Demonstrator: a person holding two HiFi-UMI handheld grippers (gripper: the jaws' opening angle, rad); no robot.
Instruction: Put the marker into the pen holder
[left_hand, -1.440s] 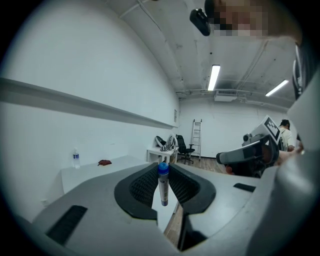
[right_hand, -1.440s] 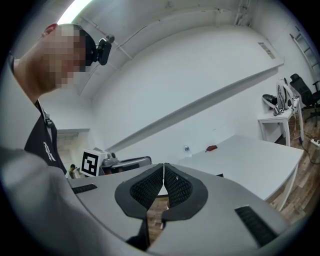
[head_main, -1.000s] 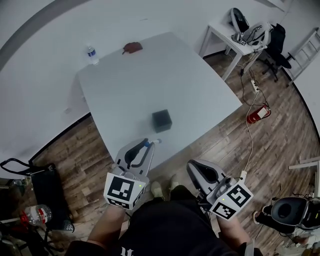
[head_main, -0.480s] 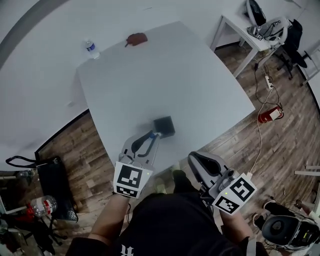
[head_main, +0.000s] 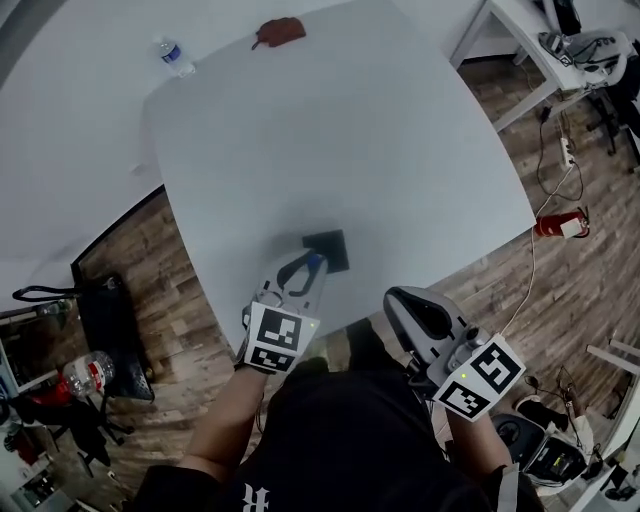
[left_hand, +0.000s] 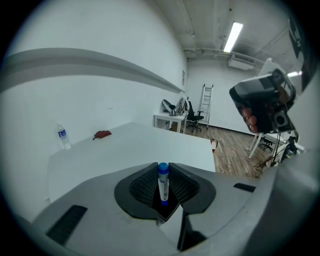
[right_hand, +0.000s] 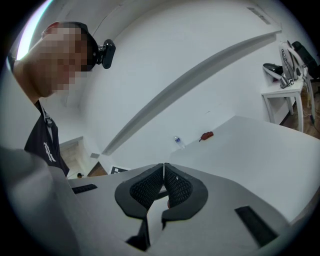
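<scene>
White table (head_main: 350, 130) is shown filling upper frame | right gripper (head_main: 400, 300), lower right, is held clenched on nothing | left gripper (head_main: 308, 266), lower centre, is clamped on the marker (left_hand: 163, 184) | black pen holder (head_main: 327, 248) is seen just beyond | marker should be centred over the opening, then lowered before release.

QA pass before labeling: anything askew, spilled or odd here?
Nothing stands out. The marker sits straight in the left gripper, the pen holder stands near the front edge of the table, and the bottle at the far corner is upright.
</scene>
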